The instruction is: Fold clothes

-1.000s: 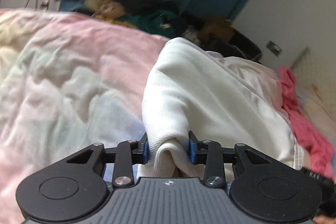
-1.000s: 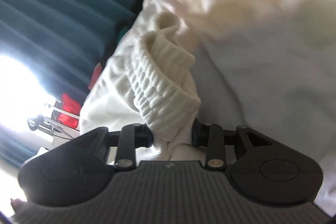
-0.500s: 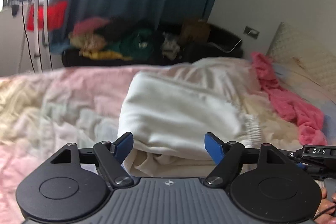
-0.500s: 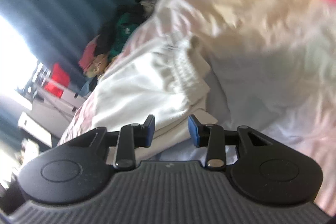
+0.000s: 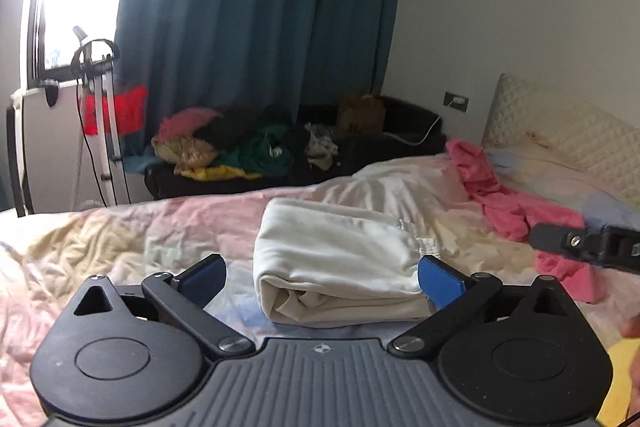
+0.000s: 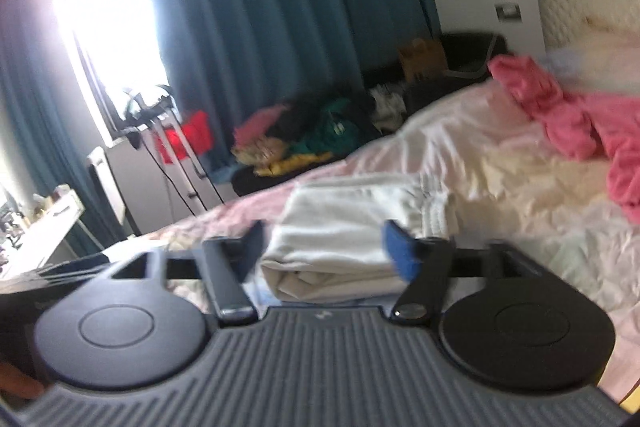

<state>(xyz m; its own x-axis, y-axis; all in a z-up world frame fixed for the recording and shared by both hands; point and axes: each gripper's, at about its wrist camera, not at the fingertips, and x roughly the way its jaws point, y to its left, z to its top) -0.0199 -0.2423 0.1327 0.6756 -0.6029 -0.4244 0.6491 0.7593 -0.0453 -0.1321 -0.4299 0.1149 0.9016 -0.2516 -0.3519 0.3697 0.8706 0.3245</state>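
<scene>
White garment [image 5: 332, 259] lies folded, ribbed waistband [image 5: 424, 247] showing, on bedspread [image 5: 120, 243].

Folded garment [image 5: 336, 259] lying on bed [image 5: 120, 243] ahead of both jaws; towel [image 5: 508, 203] sitting right, clothes pile [image 5: 248, 147] behind.

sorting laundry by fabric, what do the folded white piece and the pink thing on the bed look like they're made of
Folded white garment: looks like soft, matte knit cotton, perhaps fleece; thick rounded folds and a gathered ribbed edge suggest it.
Pink garment: seems a fuzzier, plush or terry-like fabric, matte, lying crumpled in soft lumps; the exact fibre cannot be told.
</scene>
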